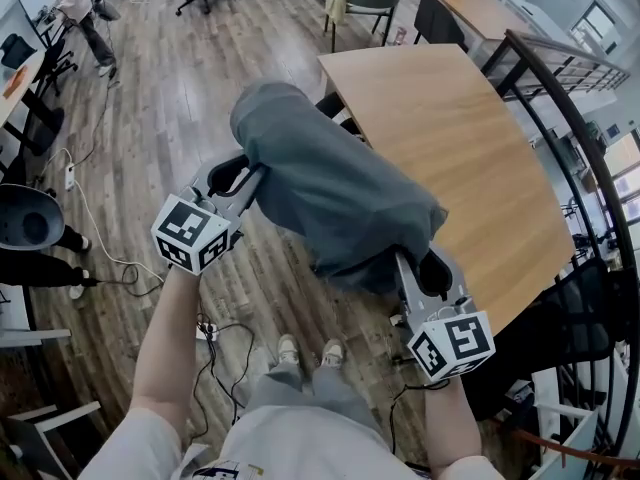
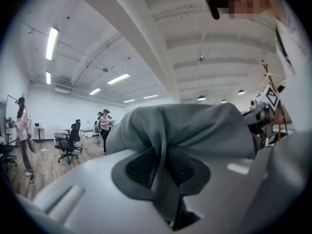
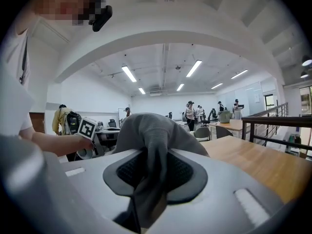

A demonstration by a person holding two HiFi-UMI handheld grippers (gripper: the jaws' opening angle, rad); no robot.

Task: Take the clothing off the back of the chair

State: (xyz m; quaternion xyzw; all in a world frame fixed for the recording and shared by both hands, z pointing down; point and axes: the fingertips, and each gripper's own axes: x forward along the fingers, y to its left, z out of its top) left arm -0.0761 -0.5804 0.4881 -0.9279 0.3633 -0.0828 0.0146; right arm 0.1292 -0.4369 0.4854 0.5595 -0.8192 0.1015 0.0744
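Beside the light wooden table's (image 1: 470, 148) left edge, a soft grey fabric garment (image 1: 335, 183) drapes a black chair's (image 1: 337, 105) back. The left gripper (image 2: 163, 167) and right gripper (image 3: 151, 172) each pinch a fold at opposite ends, likely to lift it evenly.

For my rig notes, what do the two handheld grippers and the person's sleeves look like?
Both the left gripper and right gripper are pale grey plastic with dark textured pads lining the jaws. Each carries a white cube printed with black square markers. The person wears a light short-sleeved top.
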